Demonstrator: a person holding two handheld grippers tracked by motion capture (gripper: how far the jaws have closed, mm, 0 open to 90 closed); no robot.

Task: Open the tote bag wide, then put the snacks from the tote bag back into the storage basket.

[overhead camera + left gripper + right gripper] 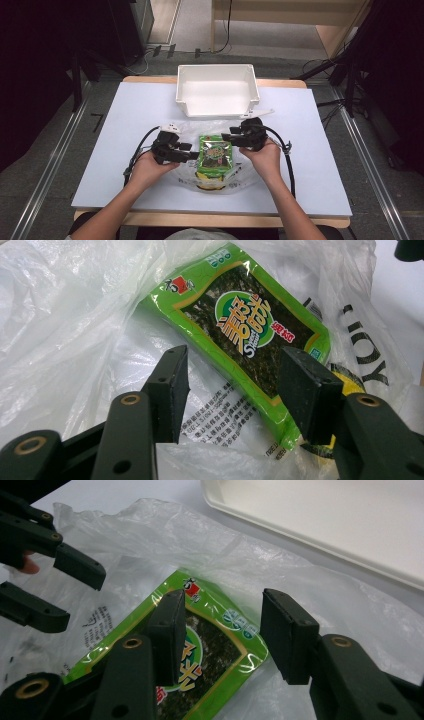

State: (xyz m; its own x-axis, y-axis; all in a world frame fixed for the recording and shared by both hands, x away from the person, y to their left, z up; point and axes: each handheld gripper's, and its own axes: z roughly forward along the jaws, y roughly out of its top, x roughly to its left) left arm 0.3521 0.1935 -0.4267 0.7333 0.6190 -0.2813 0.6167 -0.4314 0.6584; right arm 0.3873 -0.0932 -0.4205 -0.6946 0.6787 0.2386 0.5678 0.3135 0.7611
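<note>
A green seaweed snack packet (215, 156) lies on a crumpled clear plastic bag (186, 174) in the middle of the table. My left gripper (193, 151) is at the packet's left edge, open, and my right gripper (228, 136) is at its top right corner, open too. In the left gripper view the open jaws (235, 360) stand over the packet (240, 325) and the bag (60, 315) without pressing on either. In the right gripper view the jaws (225, 602) hover apart above the packet's corner (220, 645), with the left gripper (75, 592) open farther off over the bag (150, 530).
An empty white bin (217, 108) stands just behind the bag at the table's far middle; its rim (325, 555) is close to the right gripper. The white tabletop (310, 165) has free room on both sides. Cables trail back from both grippers along the forearms.
</note>
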